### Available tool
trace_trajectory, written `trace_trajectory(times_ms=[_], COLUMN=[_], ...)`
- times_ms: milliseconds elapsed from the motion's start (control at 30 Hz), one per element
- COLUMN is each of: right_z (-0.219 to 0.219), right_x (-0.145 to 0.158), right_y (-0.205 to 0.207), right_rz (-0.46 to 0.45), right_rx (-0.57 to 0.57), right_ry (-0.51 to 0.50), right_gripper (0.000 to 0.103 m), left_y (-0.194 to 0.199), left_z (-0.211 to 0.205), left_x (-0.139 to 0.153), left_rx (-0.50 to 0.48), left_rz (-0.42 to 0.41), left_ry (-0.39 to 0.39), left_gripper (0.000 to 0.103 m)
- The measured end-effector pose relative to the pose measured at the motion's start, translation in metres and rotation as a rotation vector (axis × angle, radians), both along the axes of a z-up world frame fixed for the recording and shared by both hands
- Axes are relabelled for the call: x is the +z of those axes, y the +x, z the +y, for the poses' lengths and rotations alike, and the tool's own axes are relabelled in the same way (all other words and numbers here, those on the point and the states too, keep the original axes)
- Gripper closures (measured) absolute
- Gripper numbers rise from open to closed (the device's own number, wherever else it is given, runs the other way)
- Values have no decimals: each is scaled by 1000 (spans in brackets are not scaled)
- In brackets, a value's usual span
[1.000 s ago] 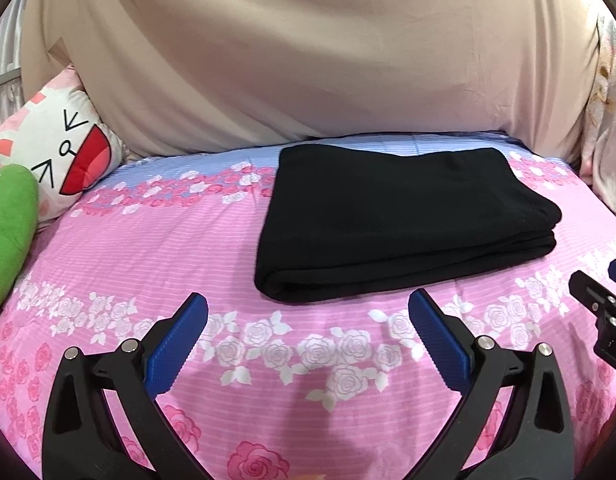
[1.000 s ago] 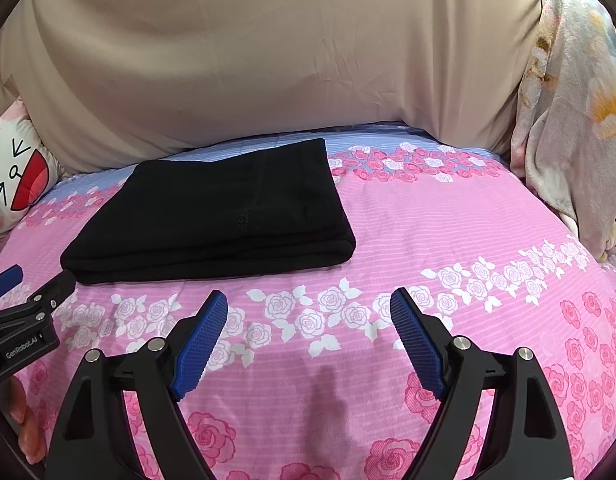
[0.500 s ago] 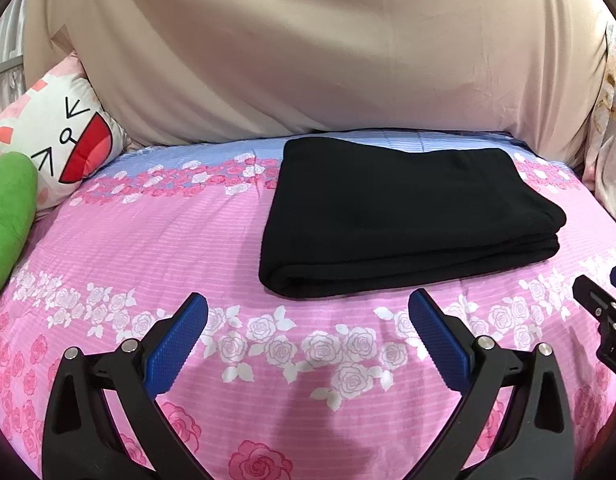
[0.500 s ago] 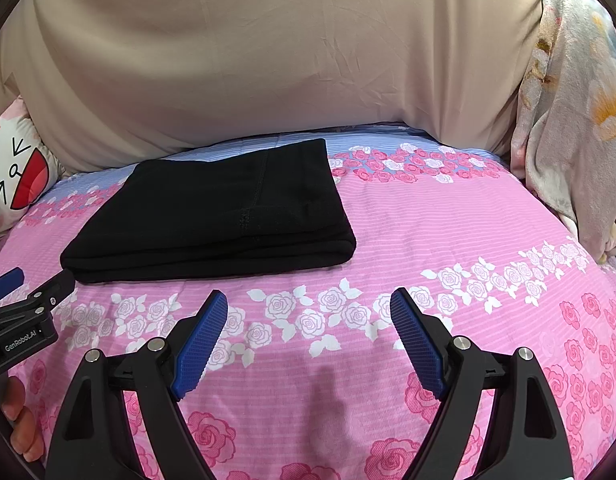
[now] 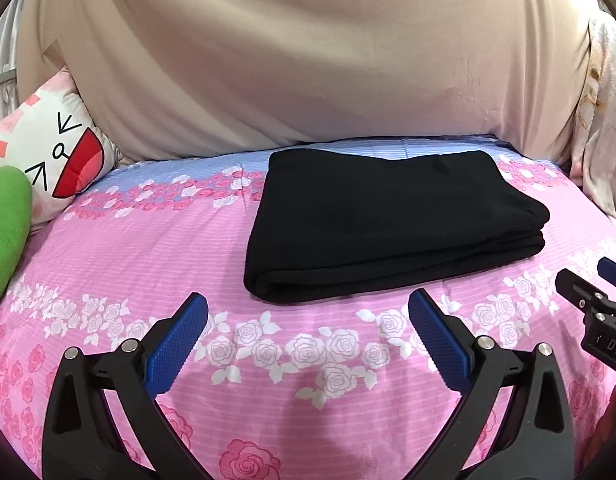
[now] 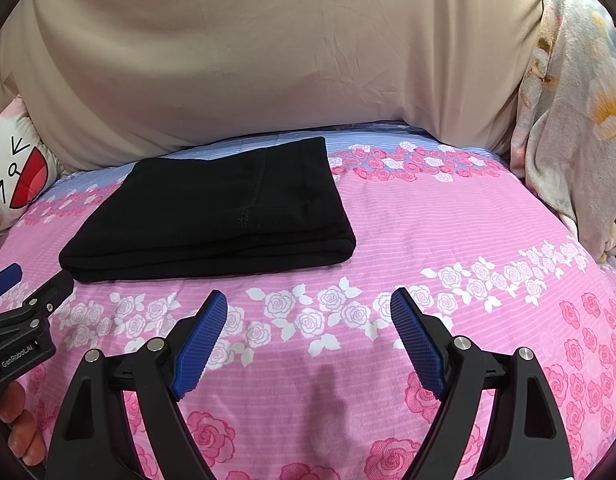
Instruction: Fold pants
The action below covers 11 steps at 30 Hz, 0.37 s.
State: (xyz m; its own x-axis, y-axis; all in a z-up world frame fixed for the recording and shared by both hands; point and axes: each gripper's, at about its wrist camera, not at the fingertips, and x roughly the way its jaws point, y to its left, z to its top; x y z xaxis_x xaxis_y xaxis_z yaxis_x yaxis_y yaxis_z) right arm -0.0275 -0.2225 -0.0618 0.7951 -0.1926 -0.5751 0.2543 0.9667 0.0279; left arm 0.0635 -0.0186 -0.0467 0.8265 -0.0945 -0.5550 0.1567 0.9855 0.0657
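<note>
The black pants [image 5: 388, 224] lie folded into a flat rectangle on the pink rose-print bed sheet [image 5: 308, 360]; they also show in the right wrist view [image 6: 219, 216]. My left gripper [image 5: 308, 308] is open and empty, hovering over the sheet a short way in front of the pants. My right gripper [image 6: 308, 304] is open and empty, in front of the pants' right part. Each gripper shows at the edge of the other's view: the right one [image 5: 592, 292] and the left one [image 6: 23, 292].
A large beige cushion [image 5: 308, 60] backs the bed. A white cartoon-face pillow [image 5: 51, 152] and a green plush [image 5: 3, 232] lie at the left. A floral blanket [image 6: 568, 120] hangs at the right.
Both grippers stay open and nearly still. The left wrist view has shifted slightly, so the pants sit a little lower and farther right in it.
</note>
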Motion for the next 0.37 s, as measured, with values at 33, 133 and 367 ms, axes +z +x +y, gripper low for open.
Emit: trace_trajectory(times_ms=[33,133,367], right_z=[0,0,-2], right_x=[0,0,0], right_y=[0,0,1], right_rz=[0,1,1], right_rx=[0,-1,4], right_ry=[0,0,0], right_gripper=[21,21,20], left_y=[1,1,2], left_z=[1,0,-4], left_x=[0,0,-3], left_rx=[8,27,31], left_rz=[6,3,17], left_ry=[0,20,48], left_gripper=[5,5,5])
